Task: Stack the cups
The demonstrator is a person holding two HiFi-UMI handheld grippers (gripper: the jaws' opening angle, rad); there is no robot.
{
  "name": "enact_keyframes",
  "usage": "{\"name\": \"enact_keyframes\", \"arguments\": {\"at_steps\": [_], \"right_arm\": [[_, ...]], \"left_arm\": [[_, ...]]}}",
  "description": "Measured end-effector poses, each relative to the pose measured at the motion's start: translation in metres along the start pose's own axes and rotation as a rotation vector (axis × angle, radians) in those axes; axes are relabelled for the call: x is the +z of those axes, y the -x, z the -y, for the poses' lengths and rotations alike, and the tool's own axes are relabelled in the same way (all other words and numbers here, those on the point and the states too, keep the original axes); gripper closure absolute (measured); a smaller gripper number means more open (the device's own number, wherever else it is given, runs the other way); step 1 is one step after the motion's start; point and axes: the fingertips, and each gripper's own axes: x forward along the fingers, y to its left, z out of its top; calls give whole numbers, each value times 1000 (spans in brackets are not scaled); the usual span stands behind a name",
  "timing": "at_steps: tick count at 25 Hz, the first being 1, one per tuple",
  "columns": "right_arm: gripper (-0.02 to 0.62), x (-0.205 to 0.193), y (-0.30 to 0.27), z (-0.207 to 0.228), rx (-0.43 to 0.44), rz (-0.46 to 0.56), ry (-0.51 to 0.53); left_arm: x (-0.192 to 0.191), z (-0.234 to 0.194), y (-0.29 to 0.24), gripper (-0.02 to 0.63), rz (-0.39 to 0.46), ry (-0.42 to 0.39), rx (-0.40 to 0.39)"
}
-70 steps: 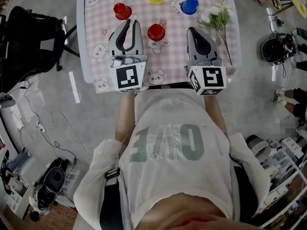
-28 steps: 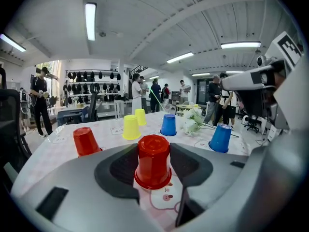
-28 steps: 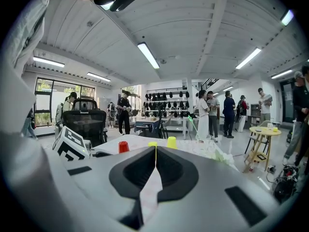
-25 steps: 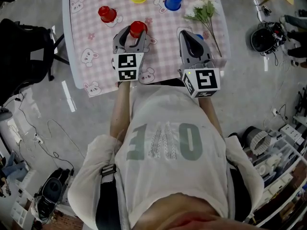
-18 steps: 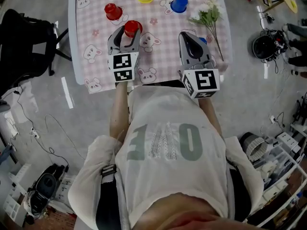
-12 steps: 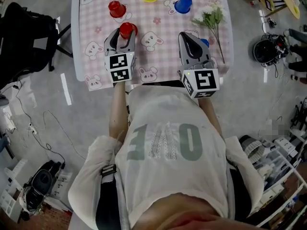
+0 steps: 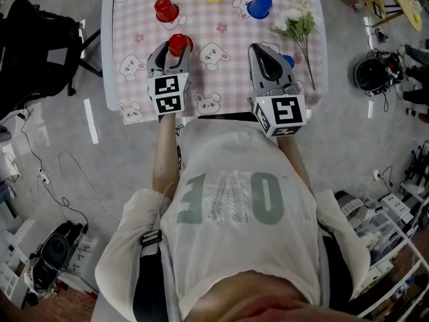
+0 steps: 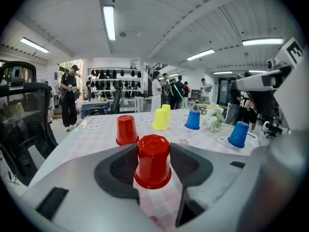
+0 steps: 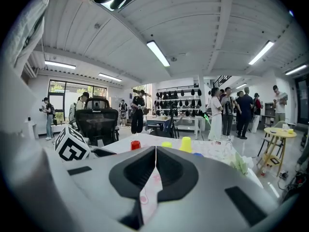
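Red cup [image 8: 153, 161], upturned on the pink checked table [image 7: 231, 59], sits between the left gripper's [image 7: 176, 47] wide jaws, unsqueezed. Right gripper [image 9: 155, 151] is closed on nothing. Second red cup [image 8: 126, 129], yellow cup [image 8: 161, 119] and blue cups [image 8: 193, 120] stand beyond; people [image 8: 69, 100] behind.

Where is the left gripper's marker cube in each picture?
Head view: cube, left of centre, over the table's near edge.
Left gripper view: not in it.
Right gripper view: cube, low left.
Shared landmark: the black chair, left in all three.
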Motion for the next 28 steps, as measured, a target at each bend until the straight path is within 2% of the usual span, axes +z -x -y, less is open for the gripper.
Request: {"name": "enact_keyframes", "arguments": {"at_steps": [3,6,10,18,24,28], "right_arm": [[566,-1,-1,-1,5,-1,1],[566,-4,-1,-3,9,-9,5],[566,-5,1,0,-3,-8,-1],[566,-2,0,2,4,8,-15],[566,-2,-4,-1,16,20,-42],[566,-5,-5,3,14,22,-69]], "left_arm": [[0,0,0,379,11,25,-14],[3,-6,3,377,39,60,8],[16,-7,7,352,75,61,26],[108,8,6,347,218,19,-31],[156,22,-42,347,176,-65,-92],[171,41,-82,347,136,-108,-135]]}}
